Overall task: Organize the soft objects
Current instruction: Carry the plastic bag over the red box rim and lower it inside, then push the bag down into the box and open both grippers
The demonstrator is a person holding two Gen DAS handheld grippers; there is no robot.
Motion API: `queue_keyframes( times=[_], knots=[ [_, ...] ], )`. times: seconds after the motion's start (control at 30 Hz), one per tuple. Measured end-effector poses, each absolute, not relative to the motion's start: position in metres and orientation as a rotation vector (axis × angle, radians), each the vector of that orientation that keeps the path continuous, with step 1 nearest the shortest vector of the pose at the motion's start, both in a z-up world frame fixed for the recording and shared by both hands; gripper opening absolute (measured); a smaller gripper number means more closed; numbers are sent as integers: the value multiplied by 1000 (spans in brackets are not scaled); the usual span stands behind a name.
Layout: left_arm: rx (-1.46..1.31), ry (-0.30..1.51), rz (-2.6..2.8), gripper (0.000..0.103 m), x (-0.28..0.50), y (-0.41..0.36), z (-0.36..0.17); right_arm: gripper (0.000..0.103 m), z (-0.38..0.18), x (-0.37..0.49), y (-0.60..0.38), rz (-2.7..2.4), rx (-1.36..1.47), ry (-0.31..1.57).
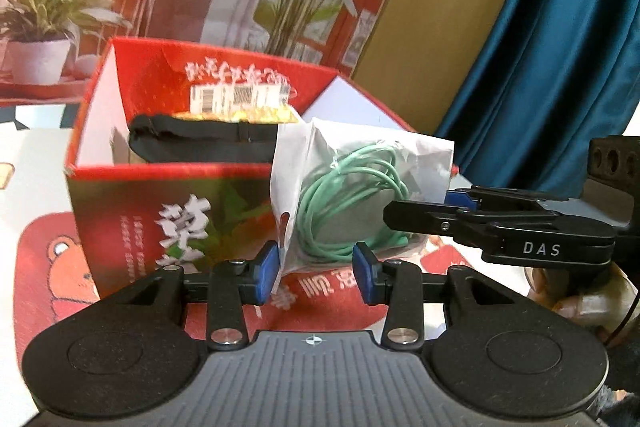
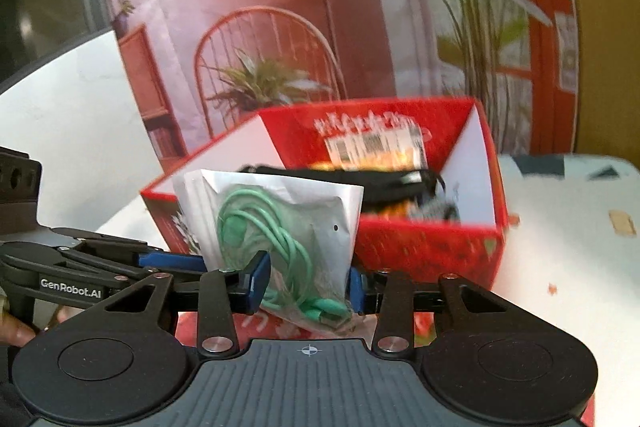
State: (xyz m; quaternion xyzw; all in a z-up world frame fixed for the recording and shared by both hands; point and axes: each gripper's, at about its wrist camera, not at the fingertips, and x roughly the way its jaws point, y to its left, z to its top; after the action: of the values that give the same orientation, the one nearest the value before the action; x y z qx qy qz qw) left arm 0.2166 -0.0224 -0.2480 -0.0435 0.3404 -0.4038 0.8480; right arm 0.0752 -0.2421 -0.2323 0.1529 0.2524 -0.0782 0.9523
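A clear plastic bag (image 1: 360,187) holding a coiled green cable (image 1: 352,203) is held up just in front of the open red box (image 1: 168,203). It is pinched at its lower edge by the left gripper (image 1: 316,267) and at its other side by the right gripper (image 2: 308,285). A black pouch (image 1: 200,143) is seen lying inside the box.
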Motion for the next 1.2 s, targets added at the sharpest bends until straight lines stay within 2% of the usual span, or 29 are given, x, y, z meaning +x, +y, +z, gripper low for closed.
queue_keyframes(
  times=[0.7,1.07,1.2],
  knots=[
    [-151,612,-789,43,235,-11,-208,31,-171,124,-245,-103,211,437],
    [-84,640,-687,43,270,-21,-203,32,-198,175,-282,-143,338,543],
    [-65,637,-673,43,275,-21,-201,31,-217,191,-290,-171,366,671]
  ],
)
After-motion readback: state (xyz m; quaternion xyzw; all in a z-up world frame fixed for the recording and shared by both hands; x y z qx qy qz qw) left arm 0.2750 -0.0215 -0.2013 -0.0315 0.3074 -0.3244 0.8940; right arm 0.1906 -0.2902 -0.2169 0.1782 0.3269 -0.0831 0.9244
